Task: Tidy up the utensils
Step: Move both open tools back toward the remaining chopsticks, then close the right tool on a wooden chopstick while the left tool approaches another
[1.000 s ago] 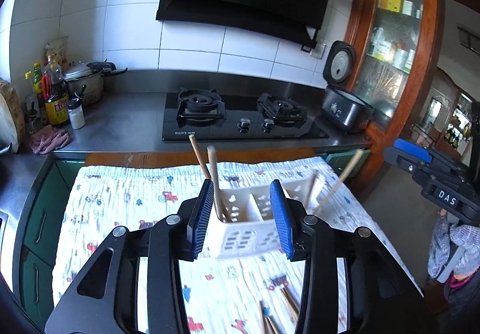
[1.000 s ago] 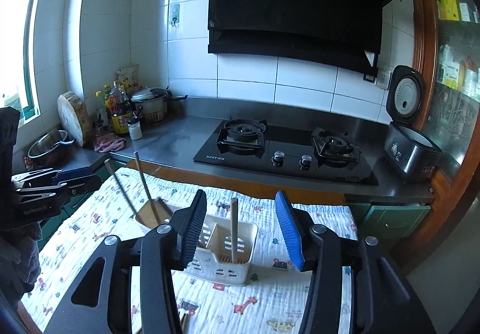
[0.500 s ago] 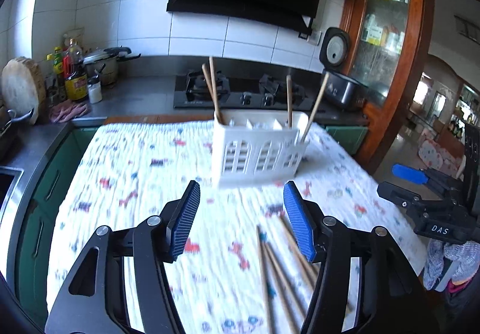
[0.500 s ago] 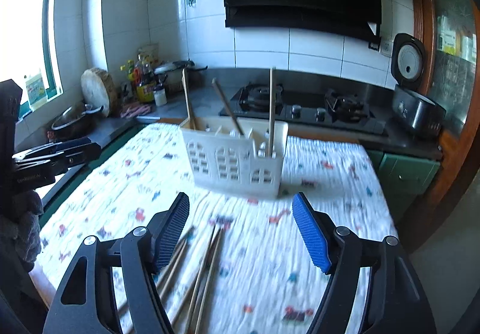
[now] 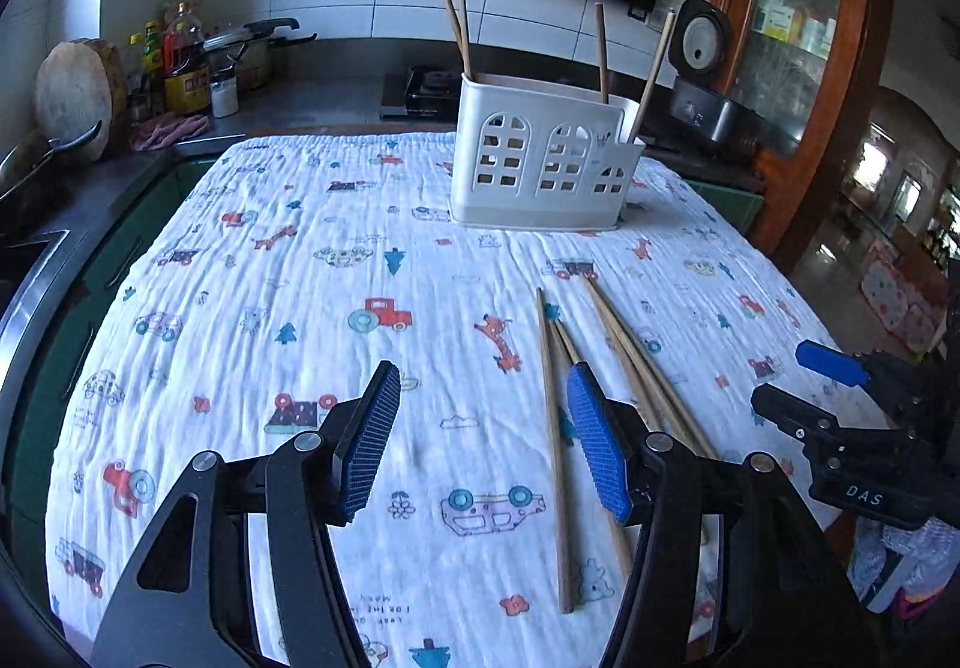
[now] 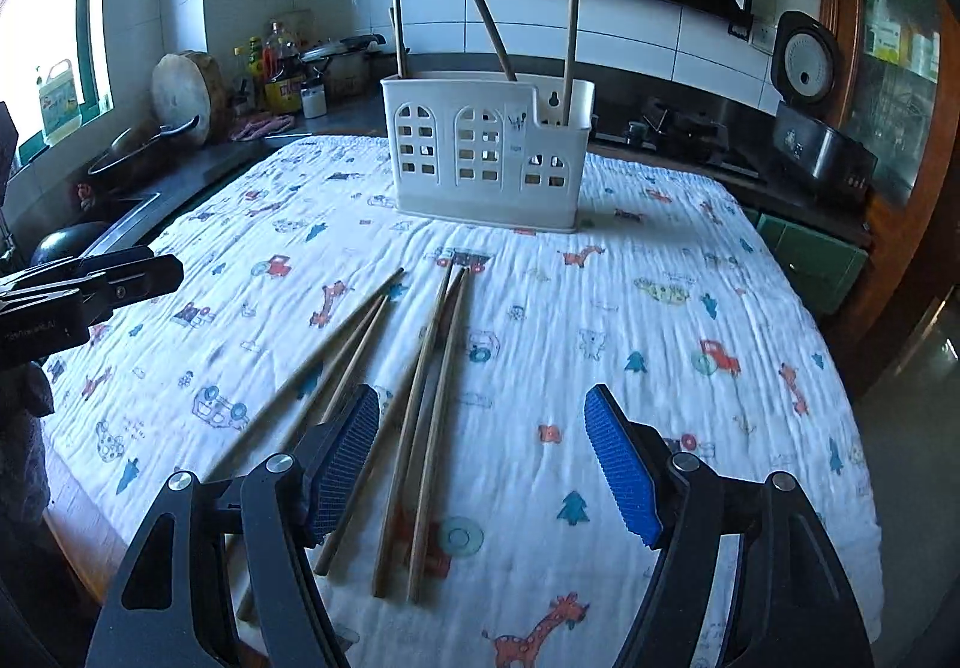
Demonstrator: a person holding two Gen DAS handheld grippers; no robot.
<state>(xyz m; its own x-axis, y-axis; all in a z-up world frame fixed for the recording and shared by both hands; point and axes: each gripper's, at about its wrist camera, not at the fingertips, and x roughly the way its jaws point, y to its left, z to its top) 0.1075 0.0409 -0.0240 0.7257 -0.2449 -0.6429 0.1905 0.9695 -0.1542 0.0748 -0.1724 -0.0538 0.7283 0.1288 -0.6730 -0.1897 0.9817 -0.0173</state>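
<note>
white utensil caddy (image 5: 543, 170) sitting near the far edge of the cartoon-print tablecloth (image 5: 300, 320) with a few chopsticks standing in it, loose chopsticks (image 6: 420, 380) lying toward the near edge, left gripper (image 5: 480, 446) and right gripper (image 6: 480, 464) both hovering wide open, gripping nothing

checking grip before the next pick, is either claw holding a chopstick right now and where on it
Nothing is held. The left claw and right claw are both open and empty above the loose wooden chopsticks lying on the printed white cloth.
</note>
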